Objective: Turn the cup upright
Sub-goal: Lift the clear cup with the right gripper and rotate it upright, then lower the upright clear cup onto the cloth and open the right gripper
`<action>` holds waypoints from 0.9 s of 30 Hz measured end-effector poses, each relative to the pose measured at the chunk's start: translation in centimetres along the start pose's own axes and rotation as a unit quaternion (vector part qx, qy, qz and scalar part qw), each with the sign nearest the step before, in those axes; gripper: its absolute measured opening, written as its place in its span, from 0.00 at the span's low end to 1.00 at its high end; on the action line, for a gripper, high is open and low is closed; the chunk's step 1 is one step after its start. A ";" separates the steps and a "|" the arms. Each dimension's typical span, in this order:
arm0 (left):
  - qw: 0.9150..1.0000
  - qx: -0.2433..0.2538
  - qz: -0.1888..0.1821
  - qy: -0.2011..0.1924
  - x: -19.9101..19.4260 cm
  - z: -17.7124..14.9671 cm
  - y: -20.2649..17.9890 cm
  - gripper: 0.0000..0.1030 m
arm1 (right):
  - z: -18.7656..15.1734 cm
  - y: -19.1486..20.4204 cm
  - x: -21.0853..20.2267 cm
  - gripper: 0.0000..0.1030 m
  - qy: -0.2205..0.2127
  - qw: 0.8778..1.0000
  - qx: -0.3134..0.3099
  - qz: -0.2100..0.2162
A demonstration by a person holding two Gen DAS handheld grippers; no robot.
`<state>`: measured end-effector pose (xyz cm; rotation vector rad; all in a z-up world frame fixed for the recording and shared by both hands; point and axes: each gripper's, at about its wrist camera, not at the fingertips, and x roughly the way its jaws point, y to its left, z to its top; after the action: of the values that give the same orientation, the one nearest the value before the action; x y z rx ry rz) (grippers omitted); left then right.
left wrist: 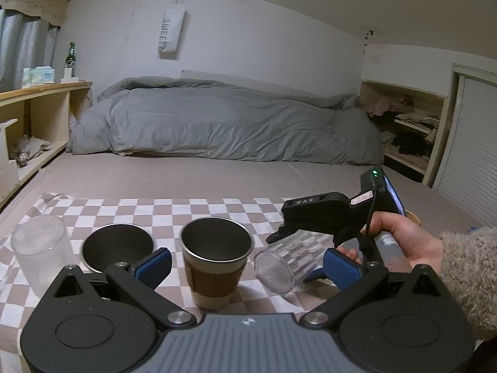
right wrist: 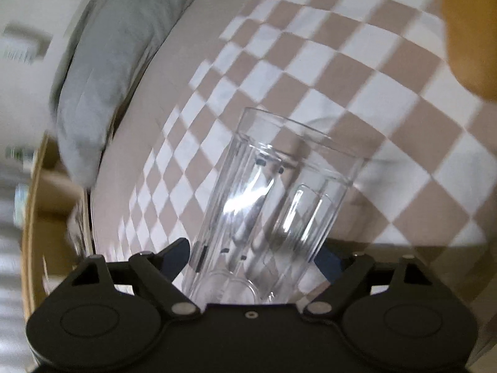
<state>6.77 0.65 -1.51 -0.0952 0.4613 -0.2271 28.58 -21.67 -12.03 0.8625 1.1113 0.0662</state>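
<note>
A clear ribbed plastic cup is held tilted above the checkered cloth, mouth toward the lower left. My right gripper is shut on it near its base; in the right wrist view the cup fills the space between the blue pads, mouth pointing away. My left gripper is open, its blue pads either side of an upright steel cup with a brown sleeve, not touching it.
A steel bowl-like cup and a frosted upright tumbler stand left on the cloth. A grey duvet lies behind on the bed. Wooden shelves run along the left, with more shelves at the right.
</note>
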 end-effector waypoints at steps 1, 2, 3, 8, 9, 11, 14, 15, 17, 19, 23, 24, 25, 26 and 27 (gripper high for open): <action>1.000 0.001 -0.007 0.002 0.2 0.0 -0.2 0.97 | 0.3 0.1 0.0 0.84 0.008 1.000 -0.022 0.001; 1.000 0.003 -0.015 0.005 0.5 0.0 -0.3 0.96 | 0.6 0.5 0.1 0.84 0.019 0.999 -0.043 0.001; 1.000 0.005 -0.022 0.008 0.8 0.0 -0.6 0.95 | 0.9 0.7 0.1 0.84 0.032 0.998 -0.062 0.001; 0.997 0.033 -0.064 0.025 2.3 0.3 -2.2 0.95 | 2.0 2.0 -0.5 0.82 0.105 0.977 -0.183 0.003; 0.996 0.037 -0.073 0.028 2.7 0.5 -2.4 0.95 | 2.0 2.0 -0.7 0.82 0.111 0.974 -0.197 0.004; 0.995 0.042 -0.082 0.032 3.5 1.0 -2.8 0.95 | 2.0 1.7 -1.3 0.82 0.109 0.970 -0.215 0.007; 0.994 0.033 -0.093 0.042 4.7 2.4 -3.0 0.95 | 2.3 1.1 -2.0 0.90 0.084 0.970 -0.230 0.008; 0.994 0.026 -0.097 0.049 5.2 3.0 -2.9 0.94 | 2.3 0.8 -2.3 0.93 0.079 0.969 -0.233 0.007; 0.991 0.014 -0.110 0.068 6.4 4.1 -3.2 0.93 | 1.9 0.1 -3.0 0.94 0.070 0.968 -0.240 0.024; 0.989 0.011 -0.117 0.090 7.9 5.1 -3.8 0.90 | 1.2 -1.4 -3.8 0.94 0.068 0.966 -0.246 0.035; 0.982 0.018 -0.118 0.149 12.3 6.4 -5.9 0.84 | 0.2 -3.0 -5.9 0.94 0.053 0.960 -0.271 0.045; 0.979 0.016 -0.116 0.165 13.5 6.5 -6.4 0.82 | -0.1 -3.2 -6.4 0.94 0.048 0.957 -0.280 0.050; 0.977 0.015 -0.114 0.182 14.8 6.7 -6.9 0.82 | -0.4 -3.6 -6.8 0.94 0.043 0.954 -0.290 0.055; 0.974 0.016 -0.111 0.197 16.0 6.8 -7.3 0.80 | -0.6 -3.7 -7.1 0.94 0.036 0.951 -0.302 0.059; 0.971 0.019 -0.104 0.212 17.4 6.8 -7.8 0.79 | -0.8 -3.7 -7.3 0.94 0.027 0.948 -0.313 0.059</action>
<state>23.46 -10.78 -1.79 -0.0579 0.8748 -0.4671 23.15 -27.09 -9.03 0.3527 1.0010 0.5182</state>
